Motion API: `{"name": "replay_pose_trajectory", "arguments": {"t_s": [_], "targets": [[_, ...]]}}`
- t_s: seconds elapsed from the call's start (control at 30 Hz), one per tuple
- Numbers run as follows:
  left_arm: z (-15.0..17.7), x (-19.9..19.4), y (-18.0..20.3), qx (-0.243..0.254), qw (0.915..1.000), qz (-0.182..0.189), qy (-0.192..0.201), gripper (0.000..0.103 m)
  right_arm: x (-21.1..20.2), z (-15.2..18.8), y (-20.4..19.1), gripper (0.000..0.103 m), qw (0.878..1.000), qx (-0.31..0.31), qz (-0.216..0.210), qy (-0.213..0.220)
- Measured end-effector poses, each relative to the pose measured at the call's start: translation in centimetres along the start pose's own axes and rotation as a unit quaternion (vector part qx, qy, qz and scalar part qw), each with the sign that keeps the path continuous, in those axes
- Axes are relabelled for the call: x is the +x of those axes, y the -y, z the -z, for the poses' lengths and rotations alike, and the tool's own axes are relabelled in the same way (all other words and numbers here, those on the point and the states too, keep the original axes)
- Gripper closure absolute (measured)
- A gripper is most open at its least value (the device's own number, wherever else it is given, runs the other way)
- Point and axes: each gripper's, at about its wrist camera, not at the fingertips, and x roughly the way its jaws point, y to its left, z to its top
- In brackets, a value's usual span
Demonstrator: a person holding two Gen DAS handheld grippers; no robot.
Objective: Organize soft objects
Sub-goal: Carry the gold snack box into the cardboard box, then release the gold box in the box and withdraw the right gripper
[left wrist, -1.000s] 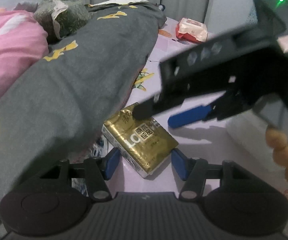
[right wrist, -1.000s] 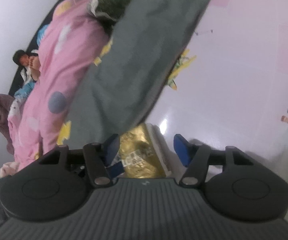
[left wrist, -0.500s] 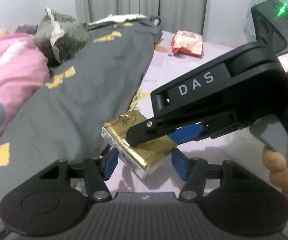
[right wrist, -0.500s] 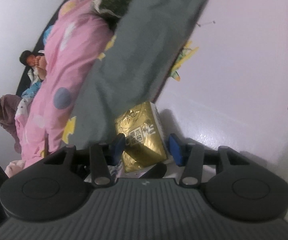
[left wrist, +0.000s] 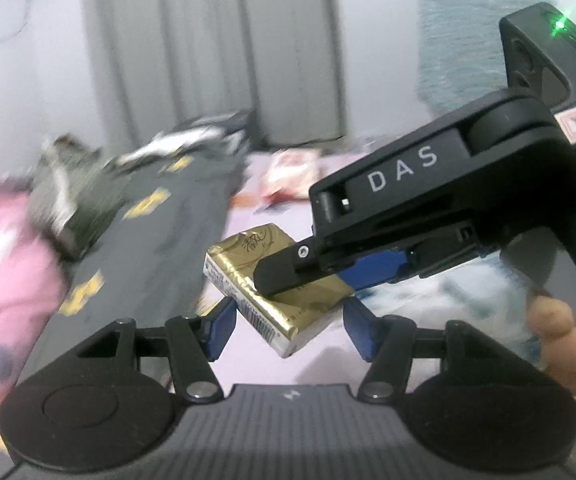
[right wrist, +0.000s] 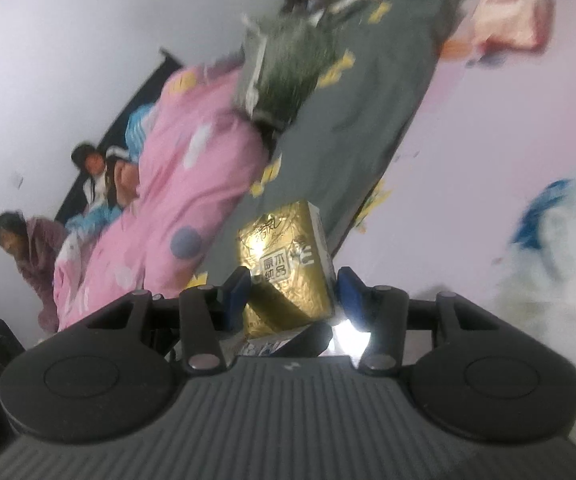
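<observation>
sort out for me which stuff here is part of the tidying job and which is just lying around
Part of the job:
- gold tissue pack, held between the fingers of the right gripper
- grey quilt
- pink quilt
- left gripper, open beside the pack

Just lying about:
- pink-and-white packet on the lilac sheet
- grey curtains
</observation>
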Motion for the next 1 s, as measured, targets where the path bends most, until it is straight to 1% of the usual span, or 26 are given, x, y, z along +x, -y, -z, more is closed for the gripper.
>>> {"name": "replay_pose_trajectory", "arguments": {"t_s": [0.07, 0.13, 0.2, 0.3, 0.43, 0.5, 0.6, 0.73, 0.8, 0.83, 0.87, 0.93, 1.0], "targets": [[-1.1, -0.3, 2.4, 0.026, 0.9993, 0.022, 0.015, 0.043, -3.4, 0.0, 0.8, 0.056, 1.0, 0.006, 0.012, 0.027], [-2.1, -0.5, 5.0, 0.052, 0.9969, 0.051, 0.029, 0.043, -6.5, 0.2, 1.7, 0.055, 0.998, 0.017, 0.025, 0.05], [-2.9, -0.5, 7.6, 0.076, 0.9932, 0.079, 0.038, 0.042, -10.0, 0.6, 3.0, 0.055, 0.996, 0.032, 0.041, 0.074], [-4.0, -0.2, 11.6, 0.11, 0.9845, 0.13, 0.044, 0.042, -15.0, 1.8, 5.3, 0.055, 0.99, 0.054, 0.071, 0.105], [-4.8, 0.2, 17.0, 0.144, 0.9686, 0.198, 0.042, 0.042, -21.3, 4.3, 8.6, 0.055, 0.98, 0.093, 0.106, 0.142], [-5.3, 0.5, 19.7, 0.157, 0.9591, 0.233, 0.034, 0.042, -24.1, 5.7, 10.2, 0.055, 0.973, 0.112, 0.126, 0.155], [-5.8, 1.3, 23.4, 0.172, 0.9455, 0.276, 0.018, 0.042, -27.6, 7.4, 12.3, 0.054, 0.963, 0.134, 0.16, 0.169], [-5.9, 2.3, 27.7, 0.184, 0.9287, 0.322, -0.005, 0.042, -31.2, 9.8, 14.9, 0.054, 0.948, 0.165, 0.201, 0.184], [-5.9, 3.3, 29.4, 0.183, 0.9196, 0.346, -0.026, 0.042, -32.4, 10.9, 15.8, 0.054, 0.941, 0.174, 0.221, 0.189], [-5.7, 4.0, 29.6, 0.184, 0.9163, 0.354, -0.037, 0.042, -33.0, 11.2, 16.4, 0.054, 0.937, 0.177, 0.232, 0.19], [-5.3, 4.4, 30.0, 0.186, 0.9152, 0.354, -0.049, 0.041, -33.3, 11.5, 17.0, 0.054, 0.935, 0.178, 0.243, 0.188], [-4.6, 4.8, 30.7, 0.194, 0.9165, 0.342, -0.071, 0.041, -33.3, 12.0, 18.2, 0.053, 0.927, 0.182, 0.275, 0.178], [-3.9, 5.0, 29.8, 0.189, 0.9182, 0.34, -0.076, 0.039, -33.2, 12.5, 18.8, 0.053, 0.92, 0.18, 0.301, 0.174]]}}
